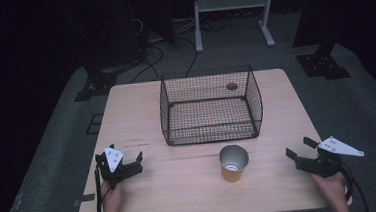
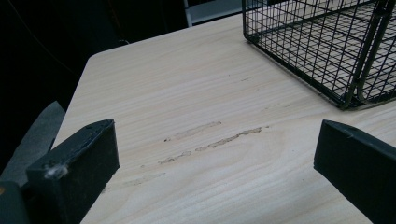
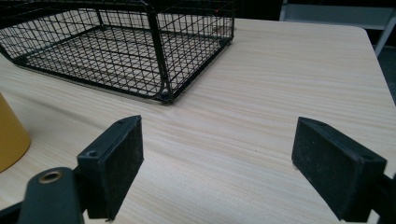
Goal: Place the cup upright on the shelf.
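While both tongs rest wide open and empty on the surface (image 1: 142, 119), left tongs (image 1: 122, 166) lower left and right tongs (image 1: 302, 154) lower right, you flank the cup (image 1: 233, 163). It stands upright at lower centre, just before the wire basket (image 1: 210, 107), probably its destination.

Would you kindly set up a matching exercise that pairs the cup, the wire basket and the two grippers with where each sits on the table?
Things:
1. yellow cup
2. black wire basket
3. left gripper
4. right gripper

Places:
A. near the table's front left, jaws open
B. middle of the table, towards the far edge
C. near the table's front right, jaws open
D. just in front of the basket, upright

Pairs: 1-D, 2-B, 3-A, 4-C
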`<state>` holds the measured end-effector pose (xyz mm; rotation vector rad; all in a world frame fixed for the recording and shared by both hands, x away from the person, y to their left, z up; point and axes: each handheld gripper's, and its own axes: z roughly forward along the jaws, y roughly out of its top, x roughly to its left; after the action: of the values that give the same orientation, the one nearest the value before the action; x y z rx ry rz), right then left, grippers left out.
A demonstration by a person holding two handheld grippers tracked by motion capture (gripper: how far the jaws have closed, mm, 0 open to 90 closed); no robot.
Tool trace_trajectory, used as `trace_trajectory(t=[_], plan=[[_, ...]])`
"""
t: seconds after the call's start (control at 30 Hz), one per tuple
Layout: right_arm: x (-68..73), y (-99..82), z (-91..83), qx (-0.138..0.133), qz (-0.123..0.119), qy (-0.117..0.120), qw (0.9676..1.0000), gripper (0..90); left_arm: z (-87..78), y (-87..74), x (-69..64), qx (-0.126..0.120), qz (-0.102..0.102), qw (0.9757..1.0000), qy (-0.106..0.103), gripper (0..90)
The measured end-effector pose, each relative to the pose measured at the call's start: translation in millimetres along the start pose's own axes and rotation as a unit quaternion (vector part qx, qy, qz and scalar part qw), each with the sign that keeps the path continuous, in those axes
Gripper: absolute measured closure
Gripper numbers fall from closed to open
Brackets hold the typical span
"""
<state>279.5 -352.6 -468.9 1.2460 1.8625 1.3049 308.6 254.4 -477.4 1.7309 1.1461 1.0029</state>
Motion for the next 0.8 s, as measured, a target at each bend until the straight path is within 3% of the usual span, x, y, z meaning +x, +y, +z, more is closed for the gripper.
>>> trace_trajectory(t=[0.53, 0.8], plan=[[21.7, 15.9, 2.9, -0.005, -0.031, 0.029, 0.9991, 14.3, -1.2, -0.4, -0.4, -0.003, 0.003, 1.0000, 0.001, 0.0], [40.5, 15.8, 8.1, 0.014, -0.052, 0.060, 0.9968, 13.1, -0.9, -0.4, -0.4, -0.002, 0.003, 1.0000, 0.001, 0.0]])
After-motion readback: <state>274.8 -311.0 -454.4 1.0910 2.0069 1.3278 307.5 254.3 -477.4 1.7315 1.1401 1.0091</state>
